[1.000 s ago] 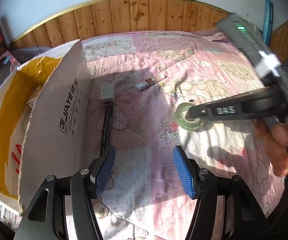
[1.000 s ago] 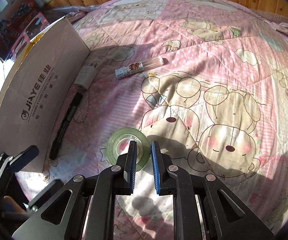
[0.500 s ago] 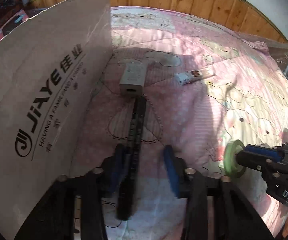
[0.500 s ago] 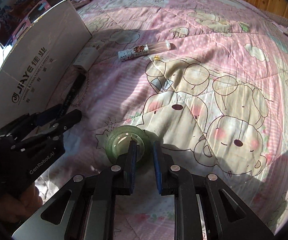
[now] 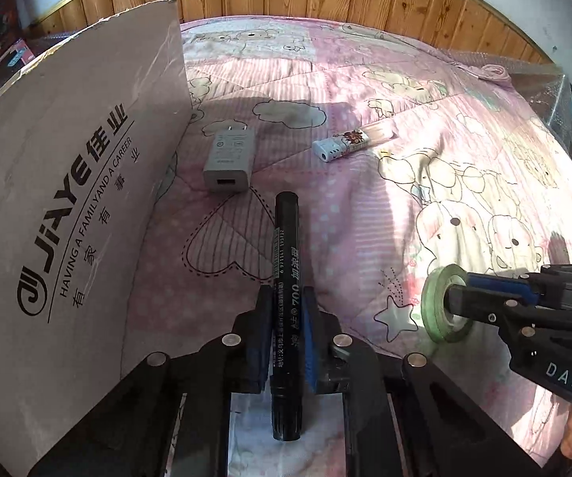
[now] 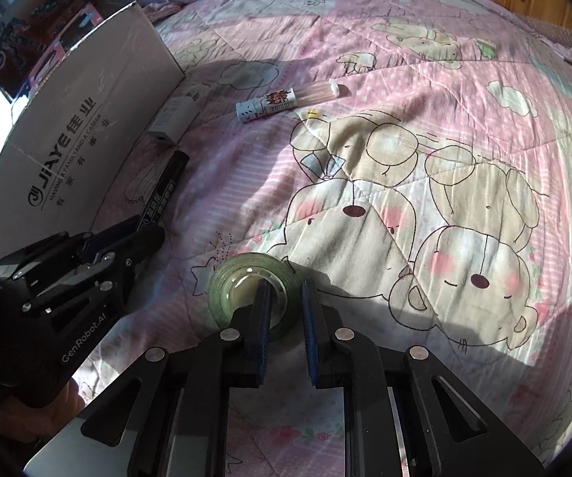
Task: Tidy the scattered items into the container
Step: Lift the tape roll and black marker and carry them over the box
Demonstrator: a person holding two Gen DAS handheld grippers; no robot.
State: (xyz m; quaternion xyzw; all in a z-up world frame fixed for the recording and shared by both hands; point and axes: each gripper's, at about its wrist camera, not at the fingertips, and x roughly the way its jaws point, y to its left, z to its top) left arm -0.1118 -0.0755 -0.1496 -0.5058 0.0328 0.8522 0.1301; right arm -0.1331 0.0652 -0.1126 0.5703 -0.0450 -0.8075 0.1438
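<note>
The big cardboard box point(image 5: 75, 183) stands on the left, on the pink bed cover point(image 5: 365, 91); beside it the left gripper point(image 5: 285, 310) squeezes the black marker point(image 5: 285, 262); a white charger point(image 5: 229, 156) and a small tube point(image 5: 351, 142) lie further away; the right gripper point(image 6: 285, 302) pinches the green tape roll point(image 6: 246, 278).

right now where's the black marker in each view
Left wrist view: the black marker runs up the lower centre, clamped between the left claw fingers, tip pointing at the white usb charger.
Right wrist view: the marker lies at left centre, slanting toward the cardboard box, its lower end hidden in the left claw.
Shared landmark: the charger beside the box wall.
</note>
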